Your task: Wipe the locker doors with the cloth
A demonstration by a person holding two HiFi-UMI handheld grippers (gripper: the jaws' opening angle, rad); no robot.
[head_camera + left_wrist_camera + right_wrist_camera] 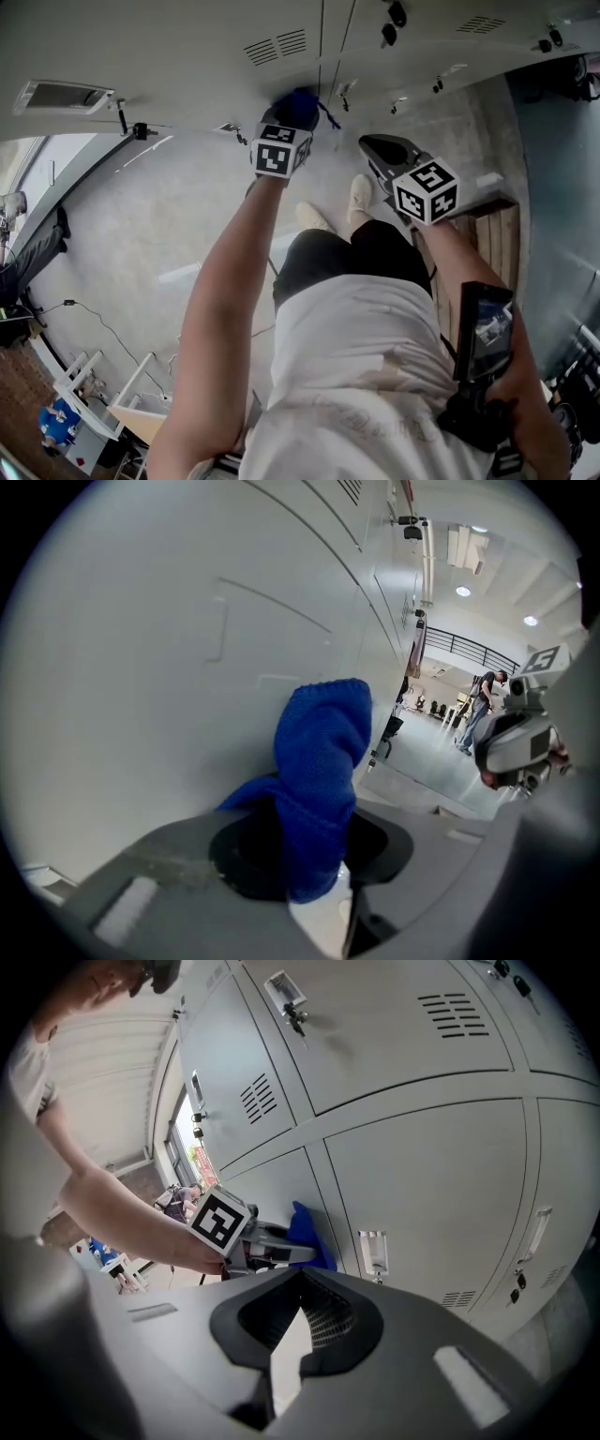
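You are holding the left gripper (292, 117) out at arm's length, and its jaws are clamping a blue cloth (300, 103). In the left gripper view the cloth (319, 780) is bunching up out from between the jaws, and its folded top is pressing against the pale grey locker door (169, 649) directly ahead. The right gripper view is showing the same contact from the side: the cloth (305, 1232) is touching a lower locker door (272, 1194), just left of the seam that divides it from the neighbouring door (422, 1194), and near a small label holder (372, 1251) on that neighbour.

You are holding the right gripper (375, 145) just beside the left one, a little farther back from the lockers. Its jaws are meeting at the tips with nothing between them, and they are pointing towards the lockers without touching them.

From the head view, you are standing close to the bank of lockers, looking steeply down past your white shirt (375, 375) to your light shoes (361, 197) on the grey floor (169, 234).
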